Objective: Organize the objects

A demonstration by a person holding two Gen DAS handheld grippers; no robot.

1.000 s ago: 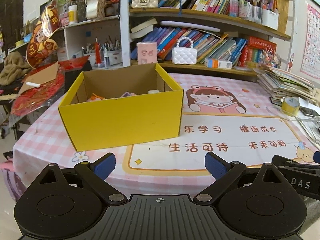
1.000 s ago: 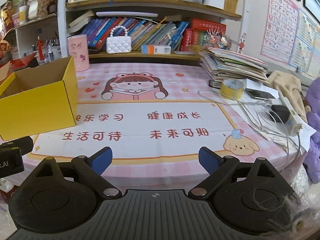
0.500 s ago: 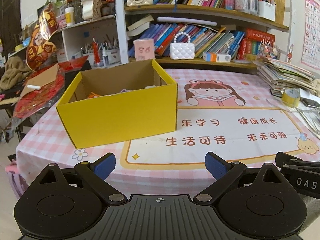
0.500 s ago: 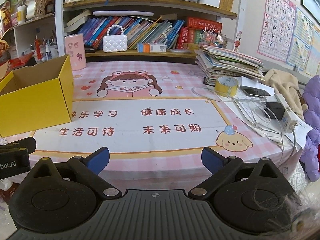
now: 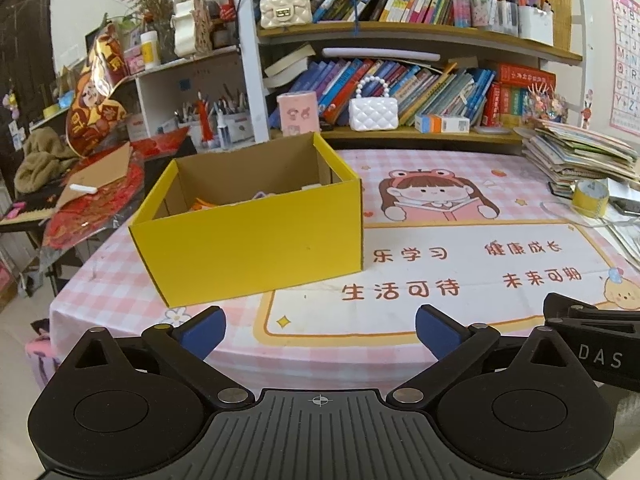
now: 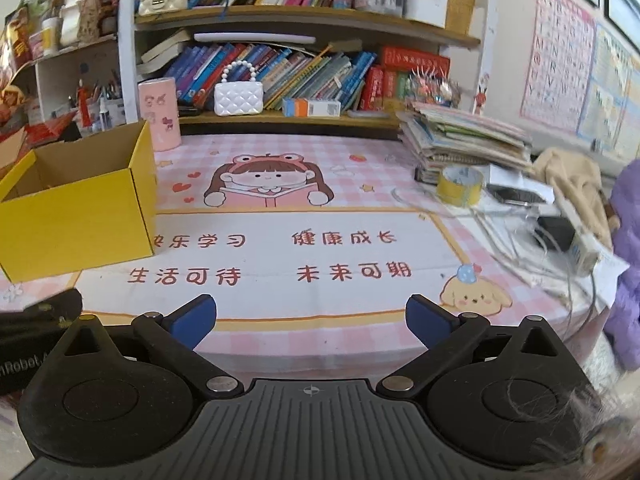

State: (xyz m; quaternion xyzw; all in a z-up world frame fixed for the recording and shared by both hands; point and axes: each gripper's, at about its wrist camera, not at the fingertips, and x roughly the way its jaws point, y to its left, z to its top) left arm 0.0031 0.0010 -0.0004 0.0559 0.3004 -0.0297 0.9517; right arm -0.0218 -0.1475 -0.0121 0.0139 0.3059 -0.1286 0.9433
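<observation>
Two grippers: left gripper (image 5: 320,330), right gripper (image 6: 311,316) jaws opening, empty | rectangular yellow cardboard box (image 5: 256,240)

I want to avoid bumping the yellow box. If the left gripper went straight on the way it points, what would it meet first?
Probably the tablecloth, just right of the yellow box; the opening left gripper holds nothing. Depth is unclear.

Crowded wooden bookshelf (image 5: 420,40), alphabet wall posters (image 6: 560,60), pink checked tablecloth (image 6: 320,152)

left gripper (image 5: 320,332), right gripper (image 6: 311,320), jaws opening wider
</observation>
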